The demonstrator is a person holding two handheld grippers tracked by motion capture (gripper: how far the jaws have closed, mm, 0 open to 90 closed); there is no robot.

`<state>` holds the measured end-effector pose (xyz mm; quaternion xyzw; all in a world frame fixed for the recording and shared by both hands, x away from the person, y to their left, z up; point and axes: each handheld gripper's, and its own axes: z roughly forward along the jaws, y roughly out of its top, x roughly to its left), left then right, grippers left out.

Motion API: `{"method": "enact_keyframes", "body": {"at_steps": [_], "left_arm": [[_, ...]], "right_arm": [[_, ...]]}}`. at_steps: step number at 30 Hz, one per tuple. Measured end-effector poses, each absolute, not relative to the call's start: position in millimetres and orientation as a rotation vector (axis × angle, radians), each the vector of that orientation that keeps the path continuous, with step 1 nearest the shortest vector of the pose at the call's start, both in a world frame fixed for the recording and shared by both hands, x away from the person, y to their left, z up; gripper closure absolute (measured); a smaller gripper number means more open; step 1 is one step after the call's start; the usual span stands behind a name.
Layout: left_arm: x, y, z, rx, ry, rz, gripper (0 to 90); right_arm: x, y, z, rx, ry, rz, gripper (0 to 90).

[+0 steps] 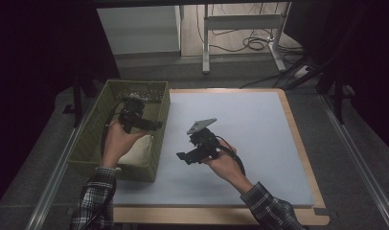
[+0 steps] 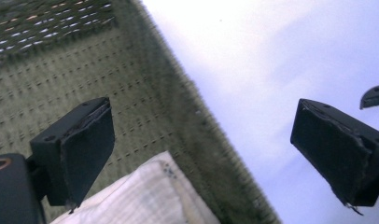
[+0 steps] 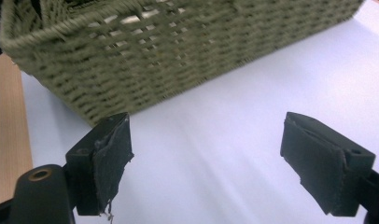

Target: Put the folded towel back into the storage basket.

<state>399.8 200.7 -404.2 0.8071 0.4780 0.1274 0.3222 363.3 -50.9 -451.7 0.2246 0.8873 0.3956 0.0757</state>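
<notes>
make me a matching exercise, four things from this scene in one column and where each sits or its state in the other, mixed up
Things:
1. olive woven wicker basket
2. cream cloth bag
3. left gripper
4. right gripper

Places or states:
A. open above the white mat, facing the basket's outer wall
B. at the table's left edge
C. lying inside the basket
D. open above the basket's inside

Pairs: 1-B, 2-C, 3-D, 4-A
</notes>
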Motion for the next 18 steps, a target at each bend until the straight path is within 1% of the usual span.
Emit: {"method": "enact_keyframes", "body": {"at_steps": [18], "left_arm": [[406.1, 144.0, -403.9, 2.147, 1.155, 0.279, 5.1]], "right_arm": [[365.6, -107.5, -461.3, 0.743, 2.648, 1.171, 12.9]]}}
